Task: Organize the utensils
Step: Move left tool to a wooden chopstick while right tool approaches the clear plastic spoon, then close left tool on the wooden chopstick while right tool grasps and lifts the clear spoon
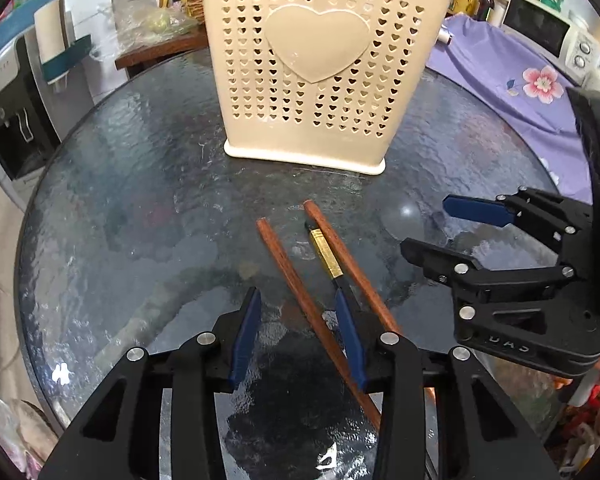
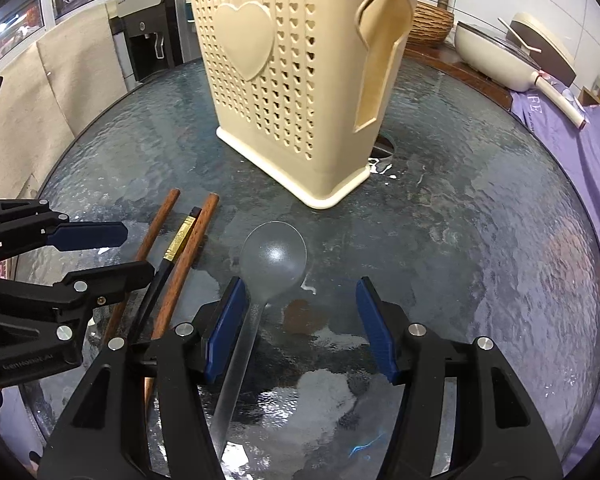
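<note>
A cream utensil holder (image 1: 320,80) with heart-shaped holes stands upright at the far side of the round glass table (image 1: 120,200). Two brown wooden chopsticks (image 1: 284,264) (image 1: 340,248) and a black chopstick with a gold band (image 1: 326,254) lie side by side in front of it. My left gripper (image 1: 298,336) is open, astride the left brown chopstick; its pads do not press on it. In the right wrist view a grey spoon (image 2: 274,258) lies on the glass. Its handle runs between the jaws of my open right gripper (image 2: 300,328), close to the left pad (image 2: 226,328).
A purple flowered cloth (image 1: 500,80) covers the surface to the right, with a microwave (image 1: 540,28) behind it. A cream pan (image 2: 500,52) and a wicker basket (image 2: 432,24) sit beyond the table. A water dispenser (image 1: 12,120) stands at the left.
</note>
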`<state>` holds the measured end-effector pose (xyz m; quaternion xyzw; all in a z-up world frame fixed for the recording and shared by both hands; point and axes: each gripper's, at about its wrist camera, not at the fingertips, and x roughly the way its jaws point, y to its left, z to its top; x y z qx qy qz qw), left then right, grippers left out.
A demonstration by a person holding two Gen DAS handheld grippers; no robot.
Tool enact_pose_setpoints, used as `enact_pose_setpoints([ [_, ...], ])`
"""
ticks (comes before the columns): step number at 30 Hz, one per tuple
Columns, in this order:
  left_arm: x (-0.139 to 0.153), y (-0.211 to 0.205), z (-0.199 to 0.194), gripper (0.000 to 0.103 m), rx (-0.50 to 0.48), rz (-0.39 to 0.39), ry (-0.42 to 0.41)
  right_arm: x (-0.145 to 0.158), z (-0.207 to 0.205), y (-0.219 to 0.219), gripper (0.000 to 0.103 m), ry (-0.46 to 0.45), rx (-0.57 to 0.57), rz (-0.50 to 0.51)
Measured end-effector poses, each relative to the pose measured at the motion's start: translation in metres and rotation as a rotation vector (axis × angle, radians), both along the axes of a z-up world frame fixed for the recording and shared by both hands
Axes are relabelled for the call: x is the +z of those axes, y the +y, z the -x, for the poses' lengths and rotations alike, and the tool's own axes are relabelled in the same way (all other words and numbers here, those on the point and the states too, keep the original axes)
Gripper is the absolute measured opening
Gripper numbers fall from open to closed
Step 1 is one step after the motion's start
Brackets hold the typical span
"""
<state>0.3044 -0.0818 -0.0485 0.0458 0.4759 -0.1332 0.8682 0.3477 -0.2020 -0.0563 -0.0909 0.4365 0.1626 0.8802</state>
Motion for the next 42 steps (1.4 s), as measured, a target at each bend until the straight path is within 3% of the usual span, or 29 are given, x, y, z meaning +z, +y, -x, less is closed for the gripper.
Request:
enact_pose_setpoints([
  [3,-0.001,0.0,-0.002,0.027,0.0,-0.028,-0.008,0.0,-0.002,-0.004,0.058,0.008,-0.01,-0.005],
  [10,0.0,-0.005,-0.013,0.026,-0.017,-0.076,0.003,0.002,-0.01,-0.006,0.056,0.047,-0.043,-0.006],
  [16,0.001,-0.005,-0.019,0.014,-0.002,-0.053,0.004,0.006,-0.013,0.006,0.042,0.065,-0.054,0.004],
  [32,0.0,0.002,-0.027,0.011,0.008,-0.018,-0.001,0.003,-0.016,0.017,0.036,0.074,-0.077,0.002],
  [42,0.004,0.015,-0.025,0.007,0.021,0.053,0.008,0.009,0.0,0.003,0.036,0.0,-0.073,-0.109],
])
